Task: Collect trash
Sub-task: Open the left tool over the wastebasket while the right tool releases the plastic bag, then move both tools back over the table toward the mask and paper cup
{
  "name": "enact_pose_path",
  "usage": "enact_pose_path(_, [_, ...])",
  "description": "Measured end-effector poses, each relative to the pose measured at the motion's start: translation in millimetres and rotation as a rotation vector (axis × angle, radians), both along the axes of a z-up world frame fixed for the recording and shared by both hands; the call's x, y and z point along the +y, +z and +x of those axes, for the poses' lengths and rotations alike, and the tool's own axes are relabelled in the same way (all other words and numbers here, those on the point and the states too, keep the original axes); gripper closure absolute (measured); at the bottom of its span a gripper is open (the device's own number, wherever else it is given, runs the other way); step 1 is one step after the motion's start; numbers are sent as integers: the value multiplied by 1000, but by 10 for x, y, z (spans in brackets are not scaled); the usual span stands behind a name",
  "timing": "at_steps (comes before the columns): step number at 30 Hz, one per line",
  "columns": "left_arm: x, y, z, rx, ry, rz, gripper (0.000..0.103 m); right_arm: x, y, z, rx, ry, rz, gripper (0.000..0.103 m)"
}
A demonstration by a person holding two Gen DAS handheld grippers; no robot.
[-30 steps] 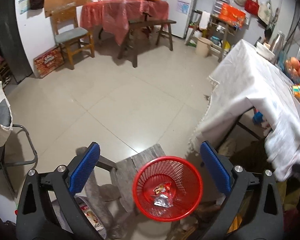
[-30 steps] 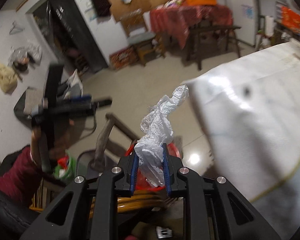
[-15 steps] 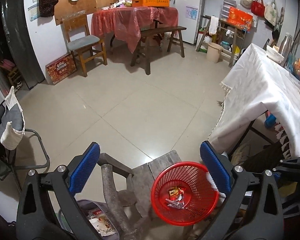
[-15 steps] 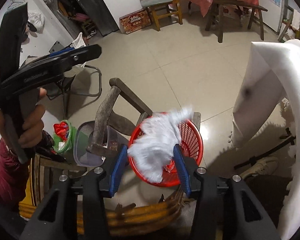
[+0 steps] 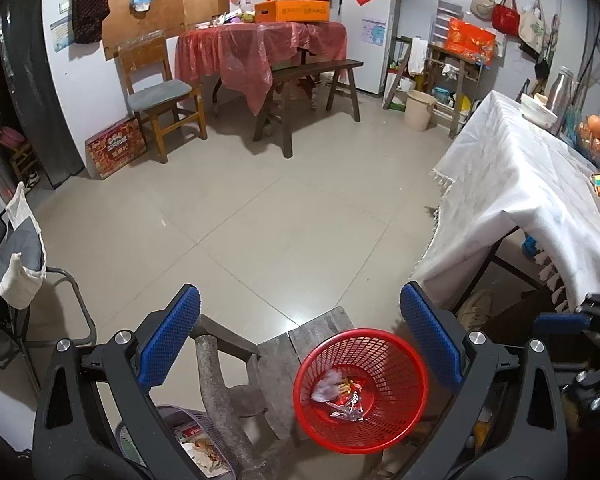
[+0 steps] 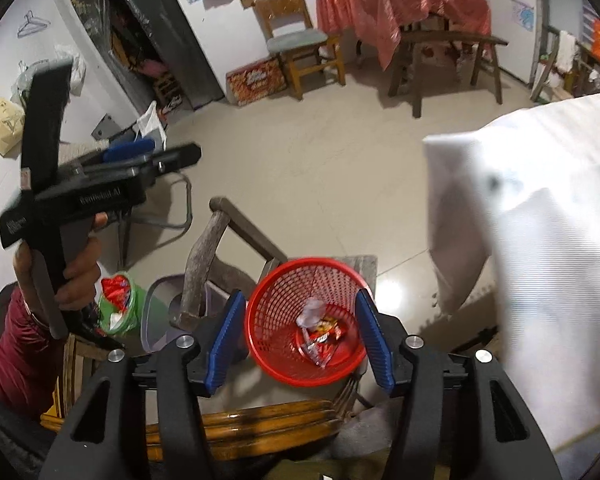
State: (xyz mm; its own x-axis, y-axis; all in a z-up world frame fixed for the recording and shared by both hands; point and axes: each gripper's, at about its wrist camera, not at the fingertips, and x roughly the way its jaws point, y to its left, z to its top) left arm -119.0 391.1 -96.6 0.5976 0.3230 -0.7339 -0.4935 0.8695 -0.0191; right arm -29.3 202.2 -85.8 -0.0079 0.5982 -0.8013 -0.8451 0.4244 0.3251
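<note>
right gripper [image 6: 300, 340]: opening, empty, over red basket [image 6: 274, 344] | left gripper [image 5: 300, 340]: wide, empty | white-clothed table [image 5: 512, 184] beside

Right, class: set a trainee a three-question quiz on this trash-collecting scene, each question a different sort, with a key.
1. True or false: the right hand-held gripper grips the crumpled white plastic.
2. Where does that plastic lie? A) floor B) red basket C) white tablecloth
3. Fill in: the left hand-held gripper holds ____.

Key: 1 false, its jaws are opening with nothing between them; 2 B; 3 nothing.
</note>
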Motion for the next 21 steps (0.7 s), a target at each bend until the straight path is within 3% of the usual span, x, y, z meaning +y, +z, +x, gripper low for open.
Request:
enact_pose_path(11, [-314,342,79,-64,-79,39,7,-665,562,154,-127,-156,131,31])
enact_pose_path(21, [-968,624,324,-133,-233,54,7,-1826,923,330,-280,-419,212,14])
